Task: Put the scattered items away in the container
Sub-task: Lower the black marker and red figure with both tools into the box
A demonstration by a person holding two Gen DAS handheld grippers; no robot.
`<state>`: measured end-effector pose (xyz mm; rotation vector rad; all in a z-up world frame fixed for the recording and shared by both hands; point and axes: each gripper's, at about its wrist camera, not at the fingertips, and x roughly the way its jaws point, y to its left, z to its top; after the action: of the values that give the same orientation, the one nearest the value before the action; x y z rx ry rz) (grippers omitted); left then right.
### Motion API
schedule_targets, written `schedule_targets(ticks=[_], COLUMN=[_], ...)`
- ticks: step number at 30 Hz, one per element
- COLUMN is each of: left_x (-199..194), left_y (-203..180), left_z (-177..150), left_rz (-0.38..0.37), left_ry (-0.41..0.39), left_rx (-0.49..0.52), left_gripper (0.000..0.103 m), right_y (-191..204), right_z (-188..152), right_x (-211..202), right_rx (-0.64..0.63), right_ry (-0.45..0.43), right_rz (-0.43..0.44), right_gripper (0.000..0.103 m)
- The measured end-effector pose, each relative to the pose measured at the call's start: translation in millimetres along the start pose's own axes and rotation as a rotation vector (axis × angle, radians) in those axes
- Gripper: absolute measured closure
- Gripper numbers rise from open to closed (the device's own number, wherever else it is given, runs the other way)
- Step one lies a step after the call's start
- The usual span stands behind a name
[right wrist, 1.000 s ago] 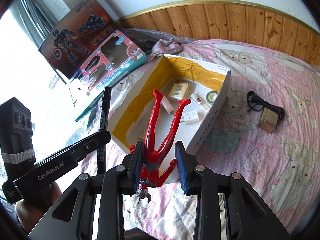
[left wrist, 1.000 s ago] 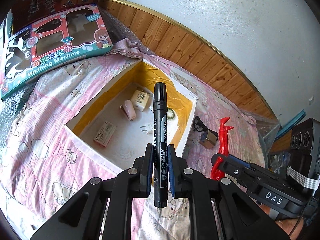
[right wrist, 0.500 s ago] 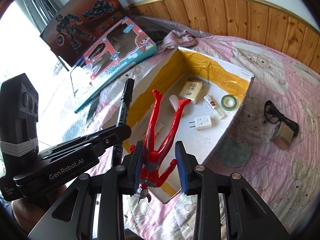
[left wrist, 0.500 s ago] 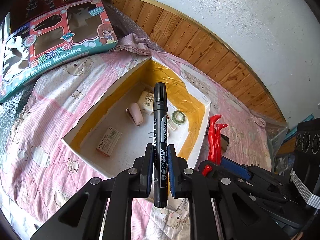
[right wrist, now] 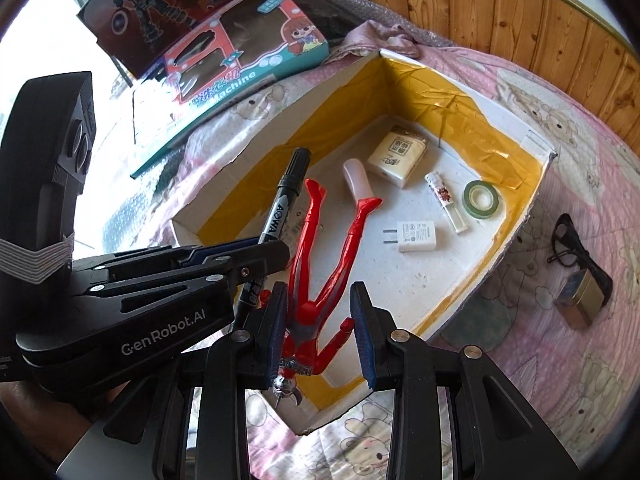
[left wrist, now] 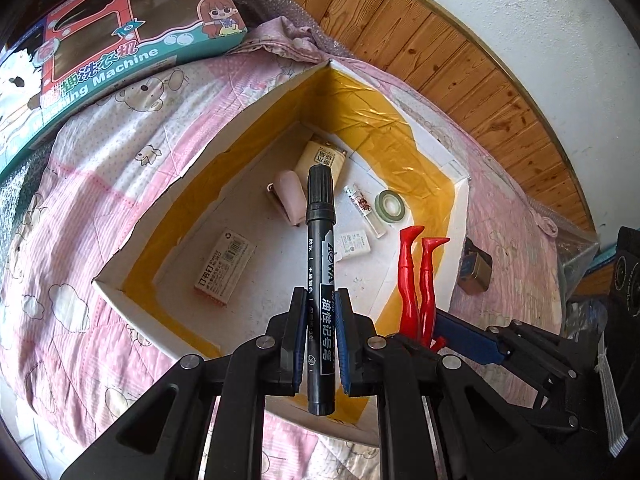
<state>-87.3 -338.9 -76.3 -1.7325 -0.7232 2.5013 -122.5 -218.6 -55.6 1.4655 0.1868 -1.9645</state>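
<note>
Under everything lies the pink cartoon-print quilt, and on it sits the big open box, white outside, its inner walls lined with yellow tape. At the quilt's far edge a washing-machine toy carton lies flat, with a darker robot carton behind it. My left gripper is over the near edge of the box, fingers clamped tight on a black marker that points forward over the box floor, cap end out. My right gripper is just beside it, also over the box's near corner, fingers pressing on the torso of a red action figure, held head toward me, both legs stretched out over the white floor.

Down in the box: a cream packet near the far corner, a pale pink stapler-like piece beside it, a printed staple box toward the left wall, a white plug adapter, a small clear tube and a green tape roll by the right wall.

Outside the box to the right, on the quilt, a small brass-coloured tin lies touching a coiled black cord.
</note>
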Motion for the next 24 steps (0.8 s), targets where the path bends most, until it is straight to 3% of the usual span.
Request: schedule_targets(ticks=[12,24], left_x=[41.4,69.7], left_y=[16.4,18.9], left_z=[7.1,11.9], left_rz=[0.037,0.053], left_ry=[0.136,0.193], left_rx=[-0.041,-0.072], left_gripper=[0.089,0.089], right_y=[-3.8,-6.7], right_z=[6.1,8.8], right_x=[43.4,75.9], right_rx=[-0.112,-0.149], right_ry=[0.163,0.285], right_rz=[0.044,0.042], right_gripper=[0.070,0.070])
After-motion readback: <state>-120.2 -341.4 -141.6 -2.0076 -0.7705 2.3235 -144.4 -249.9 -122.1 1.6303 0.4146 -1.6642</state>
